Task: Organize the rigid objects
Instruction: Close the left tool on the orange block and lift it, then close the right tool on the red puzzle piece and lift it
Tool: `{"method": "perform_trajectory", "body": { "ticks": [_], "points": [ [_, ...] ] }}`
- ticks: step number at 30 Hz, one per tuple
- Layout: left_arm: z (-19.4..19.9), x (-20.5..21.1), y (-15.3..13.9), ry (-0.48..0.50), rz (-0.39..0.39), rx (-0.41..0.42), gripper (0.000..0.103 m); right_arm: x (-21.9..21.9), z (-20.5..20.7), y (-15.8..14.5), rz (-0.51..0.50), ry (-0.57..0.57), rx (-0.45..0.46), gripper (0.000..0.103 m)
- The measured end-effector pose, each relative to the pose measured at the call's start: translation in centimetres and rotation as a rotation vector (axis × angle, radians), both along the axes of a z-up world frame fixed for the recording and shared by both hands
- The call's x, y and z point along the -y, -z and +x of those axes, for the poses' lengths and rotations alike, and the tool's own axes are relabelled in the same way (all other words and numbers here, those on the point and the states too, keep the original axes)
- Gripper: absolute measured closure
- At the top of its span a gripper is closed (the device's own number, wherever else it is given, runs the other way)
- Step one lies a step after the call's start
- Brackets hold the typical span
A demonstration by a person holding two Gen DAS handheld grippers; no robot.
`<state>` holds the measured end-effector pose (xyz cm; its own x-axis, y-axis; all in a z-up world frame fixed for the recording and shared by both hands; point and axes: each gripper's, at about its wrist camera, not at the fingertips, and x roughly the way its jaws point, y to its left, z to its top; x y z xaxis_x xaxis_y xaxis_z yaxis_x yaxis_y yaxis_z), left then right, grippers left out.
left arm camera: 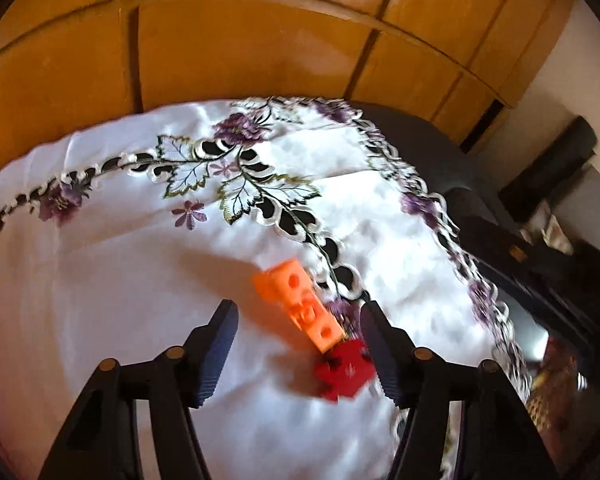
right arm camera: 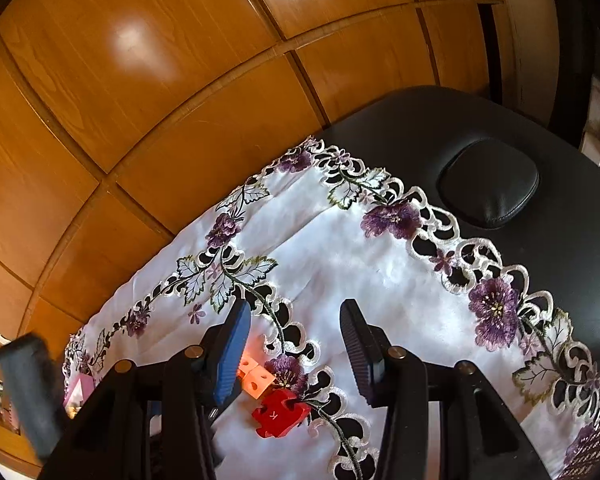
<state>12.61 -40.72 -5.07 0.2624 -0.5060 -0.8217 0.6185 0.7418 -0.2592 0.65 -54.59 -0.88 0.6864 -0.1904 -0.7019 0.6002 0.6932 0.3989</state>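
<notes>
— Wooden panelling (right arm camera: pixel 148 128) behind, an embroidered white cloth (left arm camera: pixel 100 280) over the dark worktop (right arm camera: pixel 480 120). Where do things stand?

— Early, I'd judge. The orange block (left arm camera: pixel 300 300) and the red puzzle piece (left arm camera: pixel 346 368) lie touching each other on the cloth, near its flowered border. Neither looks put away anywhere.

— And your hands?

— My left hand-held gripper (left arm camera: pixel 300 344) hovers spread wide, empty, with both pieces lying between its fingers. My right hand-held gripper (right arm camera: pixel 296 344) is wide and empty too; from there the red piece (right arm camera: pixel 280 416) sits low between the fingers, the orange block (right arm camera: pixel 254 380) just beside the left finger.

— What's left?

— Picking up both, I reckon. No container shows.
</notes>
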Motion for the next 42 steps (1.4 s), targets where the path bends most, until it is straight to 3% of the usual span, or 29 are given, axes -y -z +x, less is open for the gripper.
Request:
{"method": "perform_trajectory", "body": {
  "ticks": [3,4,5,8,14,21,26,27,30,31,38,40,42],
  "points": [
    [1.5,1.0,1.6,-0.036,0.014,-0.029,0.045,0.1,0.0,0.1,0.009,-0.003,0.003,0.056],
    [1.9,1.2,2.2,-0.036,0.022,-0.043,0.062,0.1,0.1,0.1,0.012,-0.006,0.002,0.056],
    [2.2,1.2,2.7,-0.023,-0.01,-0.086,0.065,0.1,0.1,0.2,0.013,-0.009,0.001,0.056],
    [1.9,0.5,2.2,-0.019,-0.045,-0.071,0.081,0.1,0.2,0.4,0.024,-0.014,-0.006,0.056],
    [0.2,-3.5,1.8,-0.005,-0.023,-0.016,0.081,-0.1,1.1,1.5,0.062,-0.062,-0.047,0.056],
    [-3.2,-9.5,1.9,0.004,-0.041,-0.066,0.081,-0.9,2.1,2.8,0.071,-0.109,-0.122,0.056],
    [-5.2,-11.5,1.9,0.022,-0.03,-0.041,0.081,-1.6,2.6,3.1,0.055,-0.146,-0.151,0.056],
    [-5.3,-11.6,2.1,0.03,-0.019,-0.046,0.078,-1.8,2.7,3.1,0.047,-0.152,-0.156,0.056],
    [-5.5,-11.5,2.6,0.02,0.011,-0.047,0.051,-1.9,2.8,3.2,0.039,-0.153,-0.168,0.056],
    [-5.5,-11.6,2.6,0.017,0.003,-0.045,0.05,-1.8,2.8,3.3,0.039,-0.15,-0.171,0.056],
    [-5.4,-9.8,1.9,0.014,0.045,0.028,0.052,-1.5,2.8,3.5,0.043,-0.133,-0.187,0.056],
    [-5.3,-9.3,2.3,0.023,0.077,0.036,0.078,-1.5,2.8,3.6,0.049,-0.138,-0.188,0.056],
    [-5.5,-9.4,2.5,0.019,0.076,0.048,0.079,-1.8,2.9,3.7,0.06,-0.157,-0.188,0.056]
  ]
}}
